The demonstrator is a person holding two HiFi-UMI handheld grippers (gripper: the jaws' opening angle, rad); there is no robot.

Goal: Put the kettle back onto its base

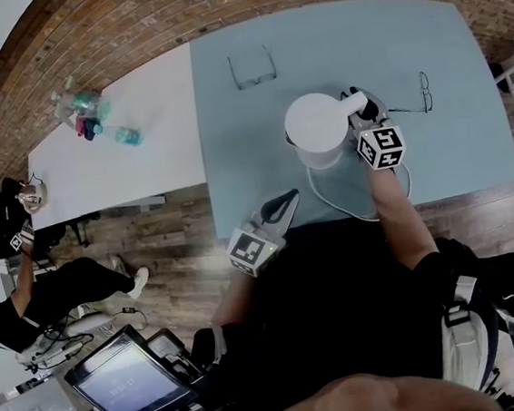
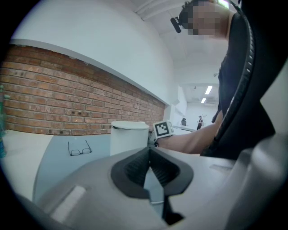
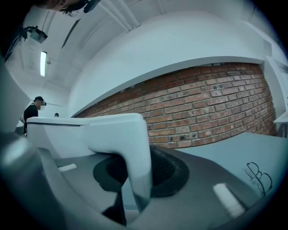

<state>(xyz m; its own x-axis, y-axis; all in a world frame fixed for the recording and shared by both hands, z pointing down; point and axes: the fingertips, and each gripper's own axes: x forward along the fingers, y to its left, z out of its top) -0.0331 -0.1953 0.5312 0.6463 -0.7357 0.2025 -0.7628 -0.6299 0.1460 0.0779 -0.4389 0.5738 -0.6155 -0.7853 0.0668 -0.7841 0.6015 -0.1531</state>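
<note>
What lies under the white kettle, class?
A white cord curls out from beneath the kettle across the blue table. The kettle's body covers whatever is directly below it, so no base shows.

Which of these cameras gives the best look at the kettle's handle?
The right gripper view: the white handle fills the middle, clamped between the right tongs. The head view shows only its top from above, beside the lid. The left gripper view shows the kettle body, but the handle can't be made out there.
</note>
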